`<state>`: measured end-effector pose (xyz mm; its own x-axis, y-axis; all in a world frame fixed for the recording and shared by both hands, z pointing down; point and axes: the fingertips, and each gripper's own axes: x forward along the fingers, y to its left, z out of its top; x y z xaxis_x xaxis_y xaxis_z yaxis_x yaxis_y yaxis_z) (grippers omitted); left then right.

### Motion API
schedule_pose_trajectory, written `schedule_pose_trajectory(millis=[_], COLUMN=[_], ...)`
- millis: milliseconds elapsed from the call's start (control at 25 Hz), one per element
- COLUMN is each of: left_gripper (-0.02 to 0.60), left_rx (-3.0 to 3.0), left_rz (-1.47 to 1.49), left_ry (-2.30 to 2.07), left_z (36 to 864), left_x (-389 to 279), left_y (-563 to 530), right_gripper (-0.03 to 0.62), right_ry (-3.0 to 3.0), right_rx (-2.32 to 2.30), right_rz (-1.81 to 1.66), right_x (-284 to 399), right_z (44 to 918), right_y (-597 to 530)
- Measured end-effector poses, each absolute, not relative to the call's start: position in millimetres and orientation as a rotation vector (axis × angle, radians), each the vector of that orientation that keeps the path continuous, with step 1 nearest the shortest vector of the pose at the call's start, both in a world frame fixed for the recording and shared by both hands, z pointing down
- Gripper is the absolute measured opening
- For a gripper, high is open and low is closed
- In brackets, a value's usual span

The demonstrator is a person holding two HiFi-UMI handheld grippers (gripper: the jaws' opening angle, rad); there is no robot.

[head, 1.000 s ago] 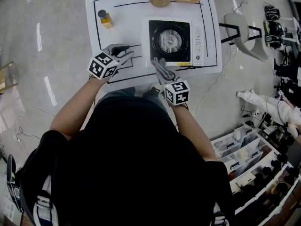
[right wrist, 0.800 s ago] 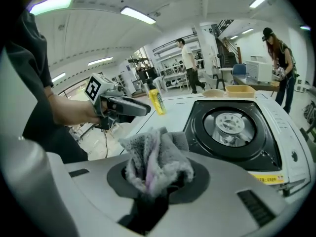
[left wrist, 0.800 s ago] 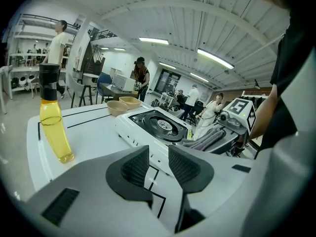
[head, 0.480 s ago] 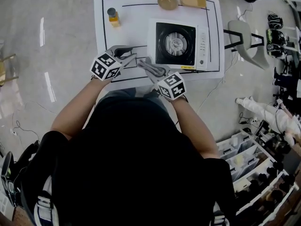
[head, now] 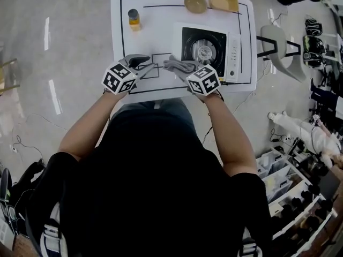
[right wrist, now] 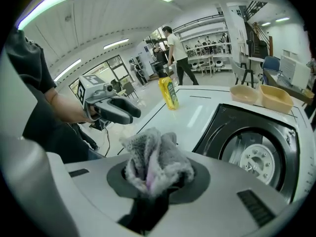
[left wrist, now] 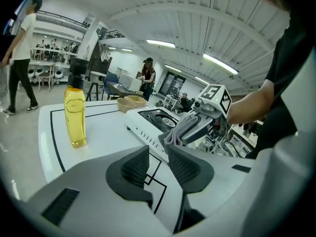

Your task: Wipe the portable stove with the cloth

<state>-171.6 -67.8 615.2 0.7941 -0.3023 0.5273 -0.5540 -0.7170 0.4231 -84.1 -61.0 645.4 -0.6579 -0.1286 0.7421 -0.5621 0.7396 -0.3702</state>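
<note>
The white portable stove (head: 206,47) with its black top and round burner stands at the table's right. A bunched grey cloth (head: 179,65) is pinched in my right gripper (head: 186,72), just left of the stove's near corner. In the right gripper view the cloth (right wrist: 155,162) bulges out between the jaws, with the stove (right wrist: 256,142) close on the right. My left gripper (head: 140,64) hovers over the table left of the cloth, its pads a narrow gap apart with nothing in them. The left gripper view shows its own jaws (left wrist: 157,154) facing the right gripper (left wrist: 197,127) and the cloth (left wrist: 180,130).
A bottle of yellow liquid (head: 134,19) stands at the table's far left. Two tan bowls (head: 195,3) (head: 224,0) sit beyond the stove. The white table (head: 155,20) bears black outlines. A white chair (head: 278,42) and cluttered bins (head: 284,175) are on the right.
My right gripper has swung the cloth leftward, away from the stove's near edge toward the left gripper, and has rolled. The left gripper has shifted a little.
</note>
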Motion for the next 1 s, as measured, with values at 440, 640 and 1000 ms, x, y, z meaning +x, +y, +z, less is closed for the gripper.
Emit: schedule_pose_trajectory(millis=[440,640,1000], left_gripper=[0.133,0.133,0.141], left_rx=[2.394,2.391,2.36], left_rz=[0.589,0.605,0.606], left_ry=[-0.622,-0.607,-0.607], left_z=[623,624,633], left_x=[-159,-146,-123], left_y=[-89,-97,-119], right_gripper=[0.11,0.11,0.11], right_ry=[-2.218,-2.227,-2.246], right_rx=[0.493,0.464,0.452], right_rz=[0.69,0.664,0.668], right_x=[-87,-89,-89], right_z=[648,648,649], right_y=[-134,-161,-209])
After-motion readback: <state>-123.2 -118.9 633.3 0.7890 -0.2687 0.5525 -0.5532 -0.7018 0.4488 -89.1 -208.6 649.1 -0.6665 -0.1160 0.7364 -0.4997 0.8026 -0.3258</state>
